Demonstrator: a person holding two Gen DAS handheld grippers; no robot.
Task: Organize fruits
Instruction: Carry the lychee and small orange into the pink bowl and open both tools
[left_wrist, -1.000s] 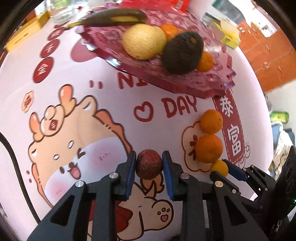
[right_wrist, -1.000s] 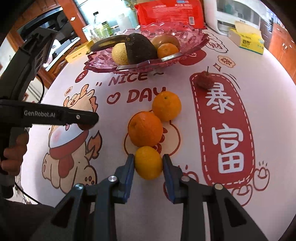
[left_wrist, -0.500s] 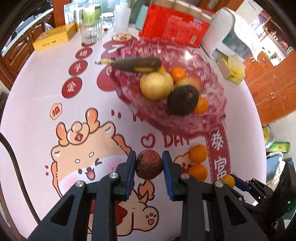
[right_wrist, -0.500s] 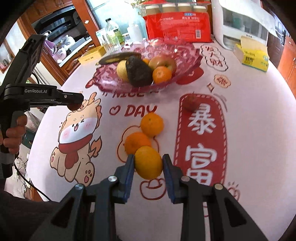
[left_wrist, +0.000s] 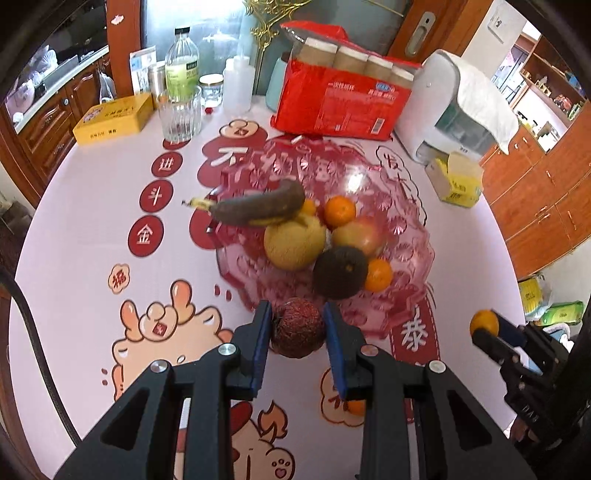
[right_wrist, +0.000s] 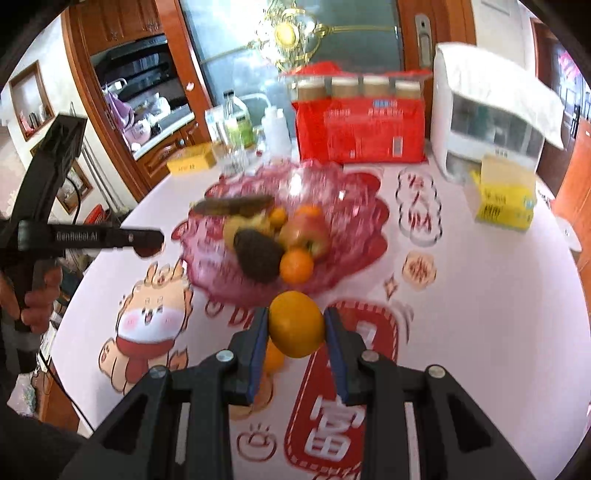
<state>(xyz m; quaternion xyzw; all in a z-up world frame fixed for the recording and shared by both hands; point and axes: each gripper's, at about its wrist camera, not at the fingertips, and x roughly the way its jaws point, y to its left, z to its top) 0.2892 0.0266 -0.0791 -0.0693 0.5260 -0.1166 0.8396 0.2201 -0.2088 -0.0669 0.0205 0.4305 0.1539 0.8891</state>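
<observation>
My left gripper (left_wrist: 297, 330) is shut on a small dark red lychee-like fruit (left_wrist: 298, 328), held in the air near the front rim of the pink glass fruit bowl (left_wrist: 413, 236). My right gripper (right_wrist: 295, 325) is shut on a yellow-orange citrus fruit (right_wrist: 296, 323), raised above the table before the same bowl (right_wrist: 351, 206). The bowl holds a blackened banana (left_wrist: 258, 206), a yellow round fruit (left_wrist: 293, 242), an avocado (left_wrist: 340, 272), an apple (left_wrist: 360, 234) and small oranges (left_wrist: 377, 274). In the right wrist view the left gripper (right_wrist: 147, 243) shows at the left. Another orange (right_wrist: 274, 356) lies on the table under the right fingers.
Behind the bowl stand a red package of cups (left_wrist: 343, 103), a white appliance under a cloth (left_wrist: 454, 110), a yellow tissue box (left_wrist: 456, 181), a glass (left_wrist: 180, 114), bottles (left_wrist: 181, 66) and a yellow tin (left_wrist: 114, 118). A person's hand (right_wrist: 40, 295) grips the left tool.
Both grippers have risen from the tablecloth with their fruits and tilted up, so the bowl and the far clutter now fill the views. The right gripper moved nearer the bowl.
</observation>
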